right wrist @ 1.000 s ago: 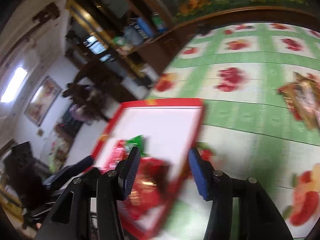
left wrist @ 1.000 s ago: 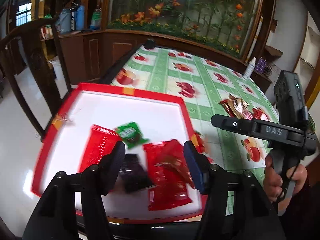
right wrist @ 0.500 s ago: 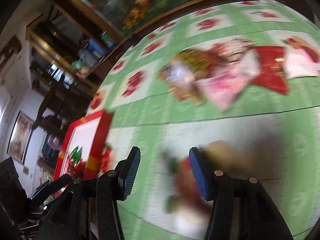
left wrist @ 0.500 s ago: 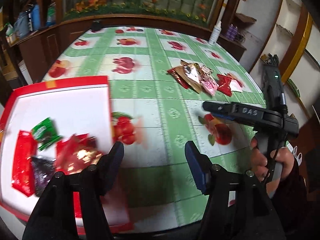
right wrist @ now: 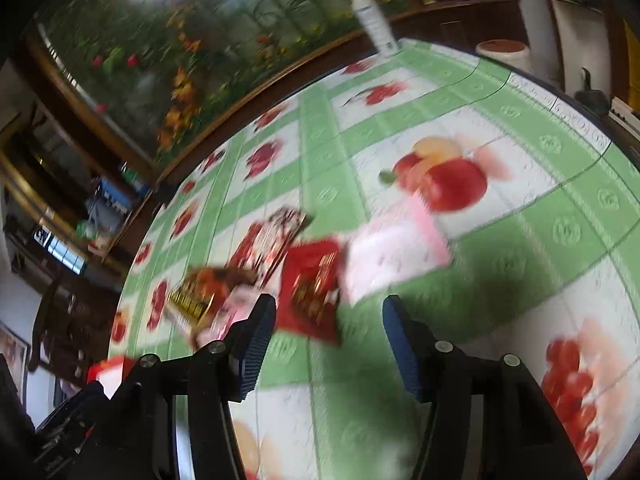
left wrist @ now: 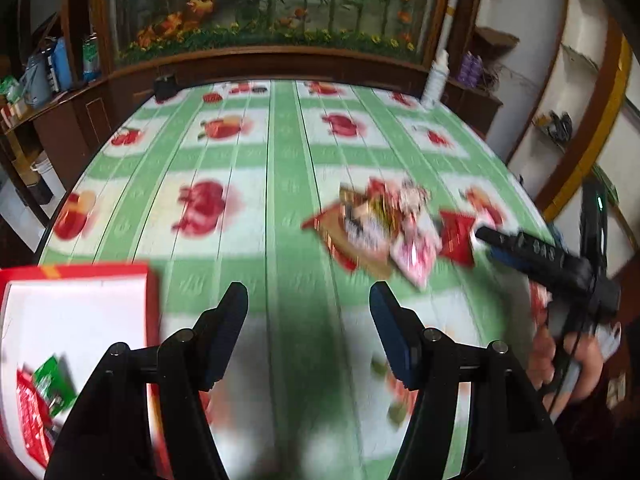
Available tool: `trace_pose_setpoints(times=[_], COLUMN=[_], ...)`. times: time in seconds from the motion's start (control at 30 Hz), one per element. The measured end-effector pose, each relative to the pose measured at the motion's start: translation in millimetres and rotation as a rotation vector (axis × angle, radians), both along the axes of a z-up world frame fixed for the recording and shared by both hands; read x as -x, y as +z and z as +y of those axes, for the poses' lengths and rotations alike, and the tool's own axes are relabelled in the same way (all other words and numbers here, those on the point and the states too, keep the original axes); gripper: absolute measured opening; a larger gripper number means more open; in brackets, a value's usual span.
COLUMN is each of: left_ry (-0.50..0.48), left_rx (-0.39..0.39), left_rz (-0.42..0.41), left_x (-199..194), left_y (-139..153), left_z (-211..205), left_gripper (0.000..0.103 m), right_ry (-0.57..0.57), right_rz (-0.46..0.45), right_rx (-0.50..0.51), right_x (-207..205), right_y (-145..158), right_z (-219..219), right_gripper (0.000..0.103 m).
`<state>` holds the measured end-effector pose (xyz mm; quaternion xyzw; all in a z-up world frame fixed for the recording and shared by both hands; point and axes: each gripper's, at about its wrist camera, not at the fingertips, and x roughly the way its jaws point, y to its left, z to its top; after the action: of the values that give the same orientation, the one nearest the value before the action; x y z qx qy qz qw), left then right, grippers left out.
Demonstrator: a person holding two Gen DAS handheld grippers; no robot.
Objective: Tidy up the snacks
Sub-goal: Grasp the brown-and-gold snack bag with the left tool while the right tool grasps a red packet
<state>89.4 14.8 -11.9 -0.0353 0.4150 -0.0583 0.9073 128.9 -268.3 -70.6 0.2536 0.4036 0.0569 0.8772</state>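
Left wrist view, left to right. A red-rimmed white tray [left wrist: 76, 272] lies left of the left gripper [left wrist: 308, 316], its corner just beside the left jaw; a green packet [left wrist: 54, 384] and a red packet [left wrist: 30, 420] lie in it, low and to the left of that jaw. The left gripper's jaws stand spread with nothing between them, only the green-and-white fruit-print tablecloth [left wrist: 280, 208]. Ahead and to the right of the right jaw lies the blurred pile of snack packets [left wrist: 384, 228], apart from both jaws. Further right, the right gripper [left wrist: 496, 240] reaches toward the pile, held in a hand [left wrist: 568, 356].

Right wrist view, left to right. A gold-and-brown packet [right wrist: 208, 288] lies ahead of and beyond the left jaw. A red packet [right wrist: 312, 288] lies just ahead of the gap between the jaws, nearer the left one. A pink packet [right wrist: 396, 256] lies ahead, toward the right jaw. The jaws of this gripper [right wrist: 328, 344] are opening and pinch nothing.
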Motion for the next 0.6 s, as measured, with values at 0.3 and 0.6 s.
trace_pose_setpoints(times=[0.3, 0.6], left_ry=[0.085, -0.057], left_rx=[0.026, -0.042], left_rz=[-0.007, 0.109], left_x=[-67, -98], left_y=[-4, -40], left_z=[-18, -62], left_gripper=[0.062, 0.062], right_ry=[0.022, 0.106], right_rz=[0.005, 0.024], right_rx=[-0.031, 0.156], right_x=[-31, -42], right_y=[-3, -6], right_z=[-2, 31], right_gripper=[0.060, 0.055])
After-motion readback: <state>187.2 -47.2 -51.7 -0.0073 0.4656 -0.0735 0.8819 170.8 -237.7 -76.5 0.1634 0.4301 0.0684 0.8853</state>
